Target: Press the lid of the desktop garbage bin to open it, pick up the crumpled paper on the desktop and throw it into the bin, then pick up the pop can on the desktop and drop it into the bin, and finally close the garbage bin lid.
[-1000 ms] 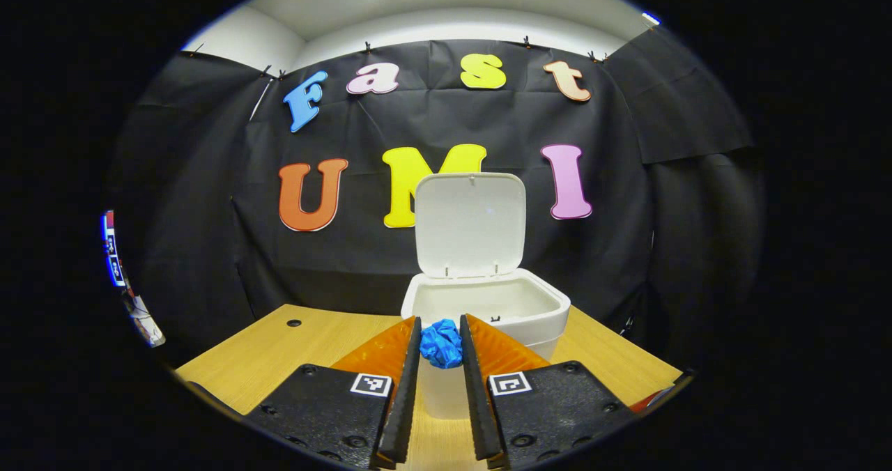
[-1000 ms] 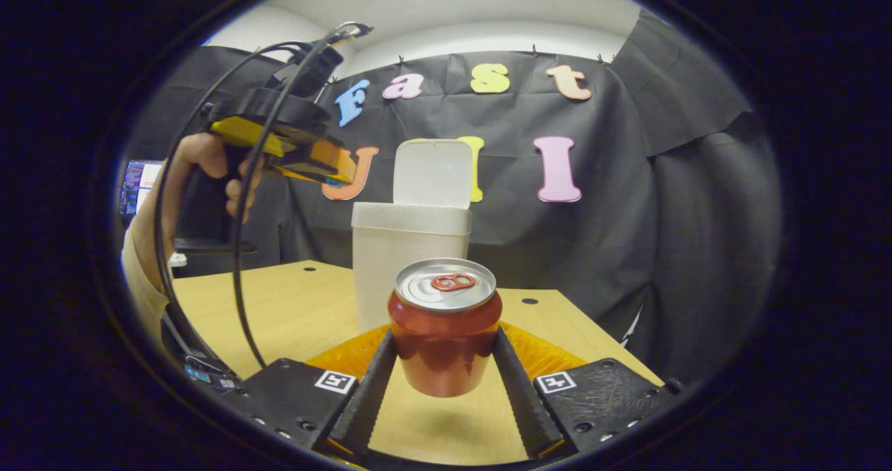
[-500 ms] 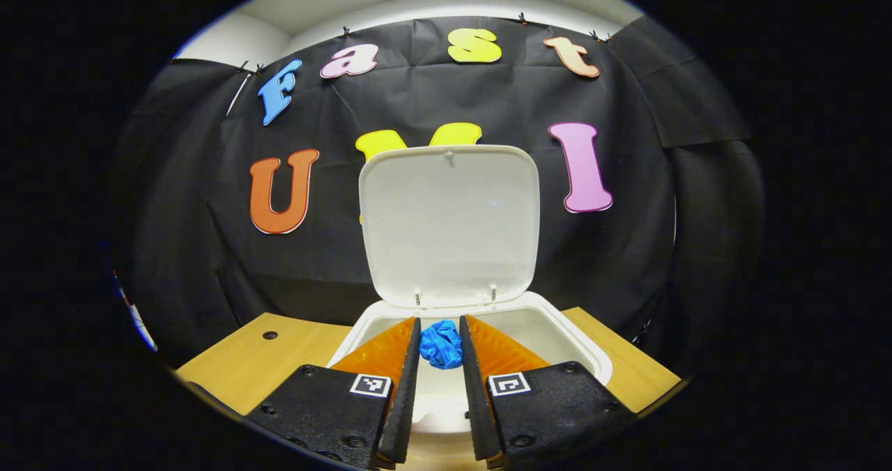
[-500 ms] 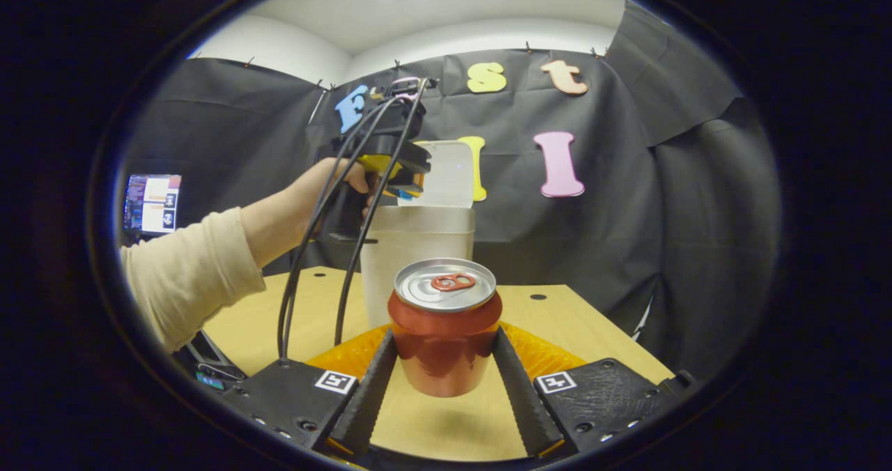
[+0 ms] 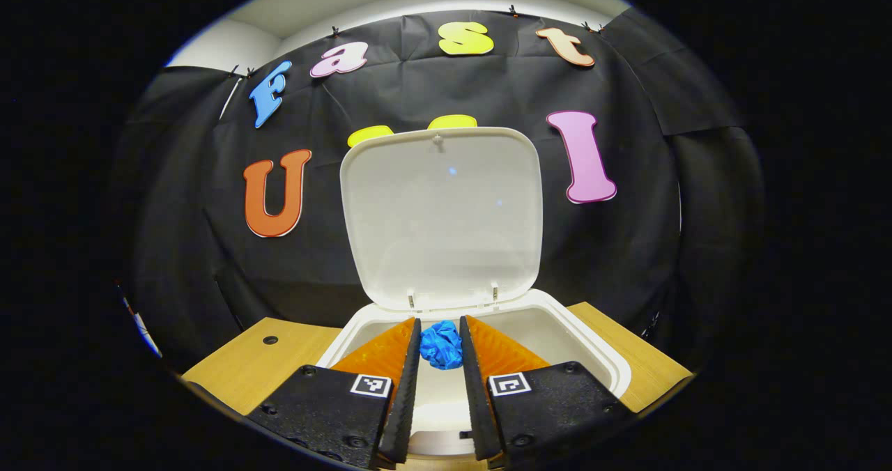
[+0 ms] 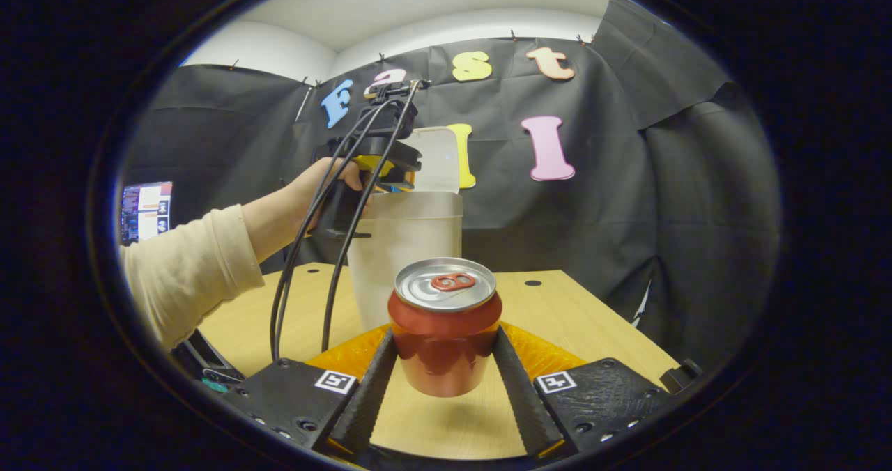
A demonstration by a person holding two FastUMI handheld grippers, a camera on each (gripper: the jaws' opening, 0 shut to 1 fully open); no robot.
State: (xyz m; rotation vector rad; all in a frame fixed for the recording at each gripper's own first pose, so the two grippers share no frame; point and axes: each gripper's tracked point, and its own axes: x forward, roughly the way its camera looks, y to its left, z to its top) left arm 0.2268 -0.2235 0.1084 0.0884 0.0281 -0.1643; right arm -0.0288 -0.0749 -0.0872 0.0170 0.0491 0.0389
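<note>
In the left gripper view a crumpled blue paper (image 5: 441,344) is pinched between both fingers of my left gripper (image 5: 440,349), held over the open mouth of the white garbage bin (image 5: 599,359). The bin's lid (image 5: 442,213) stands upright behind it. In the right gripper view a red pop can (image 6: 444,326) with a silver top hangs above the wooden table (image 6: 578,318), my right gripper (image 6: 444,359) shut on its sides. Farther off there, a hand holds the left gripper (image 6: 376,157) over the bin (image 6: 404,248).
The wooden table (image 5: 244,366) carries the bin near the black cloth wall. A sleeved arm (image 6: 195,269) and black cables (image 6: 306,248) reach across the left of the right gripper view. A lit screen (image 6: 145,210) sits at the far left.
My left gripper has moved forward with the blue paper, from in front of the bin to over its open mouth. My right gripper, holding the can, has stayed nearly still.
</note>
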